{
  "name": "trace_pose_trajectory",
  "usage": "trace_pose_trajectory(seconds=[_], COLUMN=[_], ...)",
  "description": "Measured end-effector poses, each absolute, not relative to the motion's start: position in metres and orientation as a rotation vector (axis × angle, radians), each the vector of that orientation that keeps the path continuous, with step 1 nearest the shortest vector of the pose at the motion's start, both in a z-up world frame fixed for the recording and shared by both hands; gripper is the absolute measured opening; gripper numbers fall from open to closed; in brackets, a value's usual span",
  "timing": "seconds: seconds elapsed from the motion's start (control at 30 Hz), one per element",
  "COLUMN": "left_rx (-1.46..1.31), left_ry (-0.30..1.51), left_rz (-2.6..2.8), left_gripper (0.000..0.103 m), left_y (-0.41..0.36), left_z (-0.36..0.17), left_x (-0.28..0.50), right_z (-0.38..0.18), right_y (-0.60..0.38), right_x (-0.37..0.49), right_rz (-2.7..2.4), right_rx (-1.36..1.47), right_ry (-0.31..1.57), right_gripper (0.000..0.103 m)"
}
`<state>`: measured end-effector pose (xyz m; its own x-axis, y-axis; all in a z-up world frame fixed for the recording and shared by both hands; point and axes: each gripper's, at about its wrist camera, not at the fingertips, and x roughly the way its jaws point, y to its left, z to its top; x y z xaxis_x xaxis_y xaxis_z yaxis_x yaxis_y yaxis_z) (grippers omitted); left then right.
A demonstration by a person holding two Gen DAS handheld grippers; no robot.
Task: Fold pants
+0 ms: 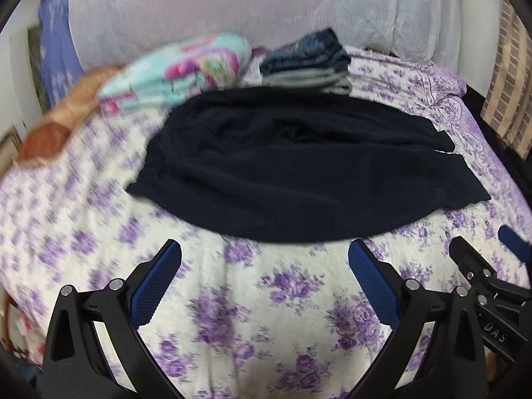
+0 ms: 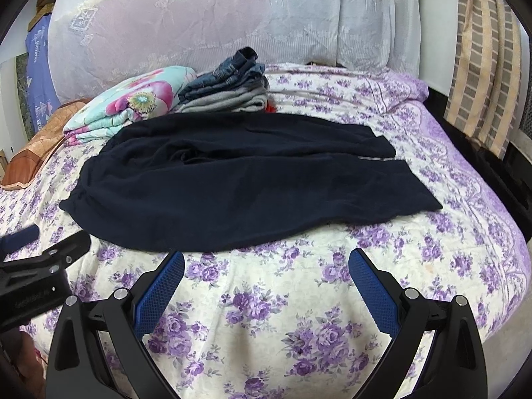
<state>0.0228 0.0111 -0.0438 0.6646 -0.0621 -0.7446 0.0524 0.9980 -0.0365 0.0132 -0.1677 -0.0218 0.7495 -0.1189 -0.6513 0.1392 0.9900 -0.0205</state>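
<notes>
So the dark navy pants [image 2: 232, 179] are lying spread out across the middle of the bed [image 2: 432, 232], waistband end toward the left edge and the leg hems pointing at the right edge. The two legs are sitting roughly side by side, a bit rumpled around the crotch.

Both grippers are hovering over the near edge of the bed, just short of the fabric. The left gripper [image 1: 264, 256] is spread wide with nothing between its fingers, and the right gripper [image 2: 266, 262] is gaping just as wide, also holding nothing. The pants' near edge is sitting just beyond the fingertips in both views, not touching them.

Looks to me like thin, soft, floppy knit, so it's probably going to be light and drape and bunch instead of holding a crease. I'd guess pinching right at the edges is the way: one gripper at the waistband corner near the left, the other at the near leg hem on the right.

A stack of folded clothes [image 2: 229, 89] and a floral blanket [image 2: 133, 106] are sitting along the far edge behind the pants.
</notes>
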Motion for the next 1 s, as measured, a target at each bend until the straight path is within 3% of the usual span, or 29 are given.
trace_pose_trajectory(seconds=[0.2,0.4,0.43,0.47,0.5,0.53,0.57,0.8,1.0], left_rx=[-0.368,-0.654,-0.673,-0.681,-0.675,-0.664,-0.657,-0.654,-0.686], left_ry=[0.994,1.024,1.02,1.02,1.029,1.031,1.025,0.903,0.924], left_rz=[-0.087,-0.041,-0.039,-0.034,-0.026,-0.018,-0.021,-0.032,-0.035], left_gripper=[0.098,0.095,0.087,0.067,0.057,0.031,0.016,0.01,0.01], left_y=[0.079,0.149,0.154,0.157,0.158,0.159,0.161,0.165,0.178], left_z=[-0.086,-0.123,-0.125,-0.127,-0.13,-0.13,-0.131,-0.113,-0.125], left_x=[0.095,0.135,0.139,0.143,0.149,0.156,0.163,0.135,0.131], right_z=[-0.029,-0.033,-0.034,-0.036,-0.037,-0.038,-0.039,-0.034,-0.059], right_y=[-0.172,-0.182,-0.184,-0.188,-0.189,-0.19,-0.193,-0.262,-0.407], right_x=[0.015,0.017,0.018,0.019,0.02,0.022,0.023,0.027,0.07], right_rz=[-0.139,-0.155,-0.157,-0.158,-0.158,-0.159,-0.162,-0.175,-0.163], right_rx=[0.042,0.062,0.067,0.076,0.079,0.081,0.081,0.209,0.675], right_ry=[0.724,0.734,0.738,0.744,0.749,0.754,0.758,0.786,0.842], right_gripper=[0.1,0.1,0.1,0.1,0.1,0.1,0.1,0.1,0.1])
